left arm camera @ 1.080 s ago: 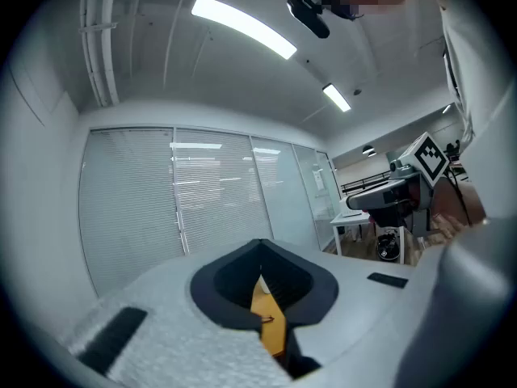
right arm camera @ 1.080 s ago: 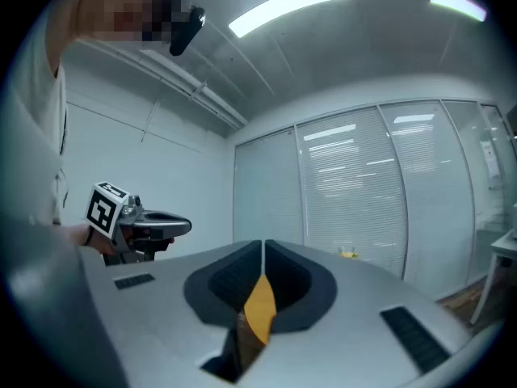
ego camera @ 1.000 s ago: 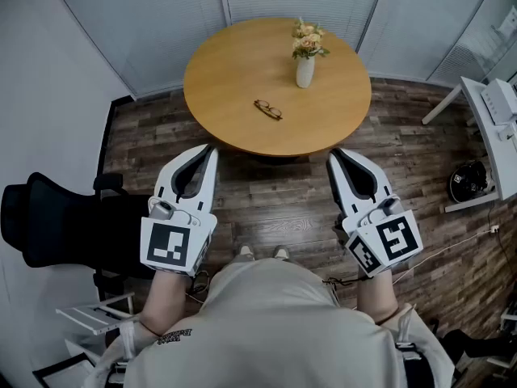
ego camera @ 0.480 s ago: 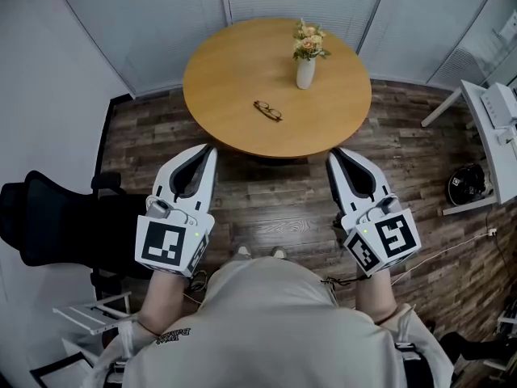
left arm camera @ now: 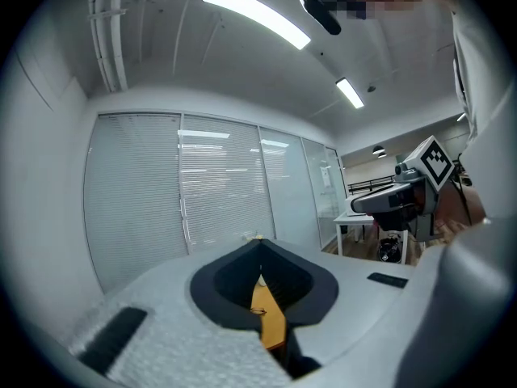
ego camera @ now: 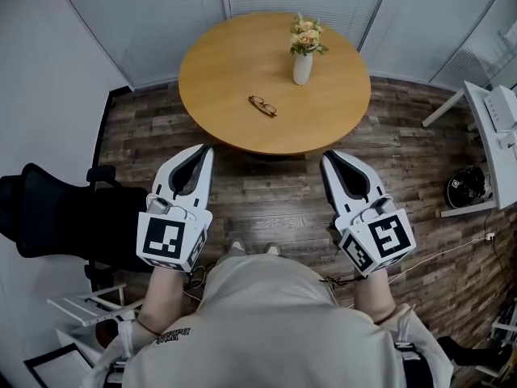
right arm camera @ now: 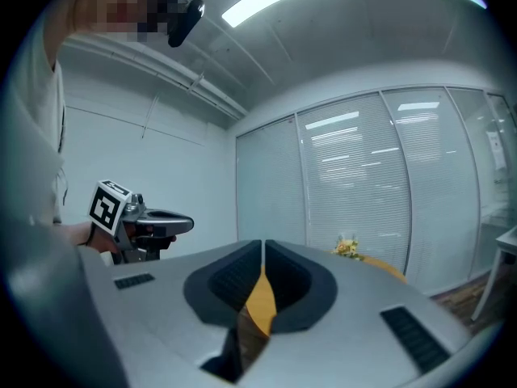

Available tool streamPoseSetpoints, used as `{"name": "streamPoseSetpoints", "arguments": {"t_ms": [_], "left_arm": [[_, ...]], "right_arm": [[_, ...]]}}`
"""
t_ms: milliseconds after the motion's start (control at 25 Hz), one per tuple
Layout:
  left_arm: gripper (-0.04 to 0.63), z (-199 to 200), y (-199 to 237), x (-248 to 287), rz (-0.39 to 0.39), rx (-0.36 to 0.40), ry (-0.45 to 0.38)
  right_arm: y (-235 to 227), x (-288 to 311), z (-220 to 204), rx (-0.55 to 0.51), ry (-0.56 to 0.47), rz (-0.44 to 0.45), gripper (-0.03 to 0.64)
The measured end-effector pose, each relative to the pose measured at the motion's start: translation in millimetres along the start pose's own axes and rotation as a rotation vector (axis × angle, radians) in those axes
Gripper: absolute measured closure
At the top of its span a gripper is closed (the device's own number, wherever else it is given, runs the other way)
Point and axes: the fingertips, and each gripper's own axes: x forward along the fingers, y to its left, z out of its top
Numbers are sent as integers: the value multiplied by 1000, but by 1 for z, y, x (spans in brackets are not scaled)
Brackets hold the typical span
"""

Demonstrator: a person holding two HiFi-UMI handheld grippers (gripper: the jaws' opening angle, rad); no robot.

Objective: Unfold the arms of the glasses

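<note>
Wooden tabletop [ego camera: 234, 63] carries the glasses [ego camera: 262, 106], well apart from the left gripper [ego camera: 205, 149] and right gripper [ego camera: 326, 157], whose jaws are closed on nothing. A clumsy pinch could bend or skid the thin frame.

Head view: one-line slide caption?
Left gripper and right gripper, shut and empty, held short of a round table bearing glasses and a flower vase.

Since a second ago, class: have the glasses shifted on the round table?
No. The glasses lie where they did, the same gap from the vase, near the table's middle.
</note>
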Motion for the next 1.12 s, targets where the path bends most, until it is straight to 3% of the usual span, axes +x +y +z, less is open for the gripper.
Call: {"name": "streamPoseSetpoints", "arguments": {"t_ms": [560, 1120], "left_arm": [[574, 6, -22, 6, 26, 35, -1], [574, -12, 4, 31, 3, 14, 7]], "right_arm": [[-18, -7, 0, -2, -29, 28, 580], [-25, 29, -8, -8, -2, 8, 580]]}}
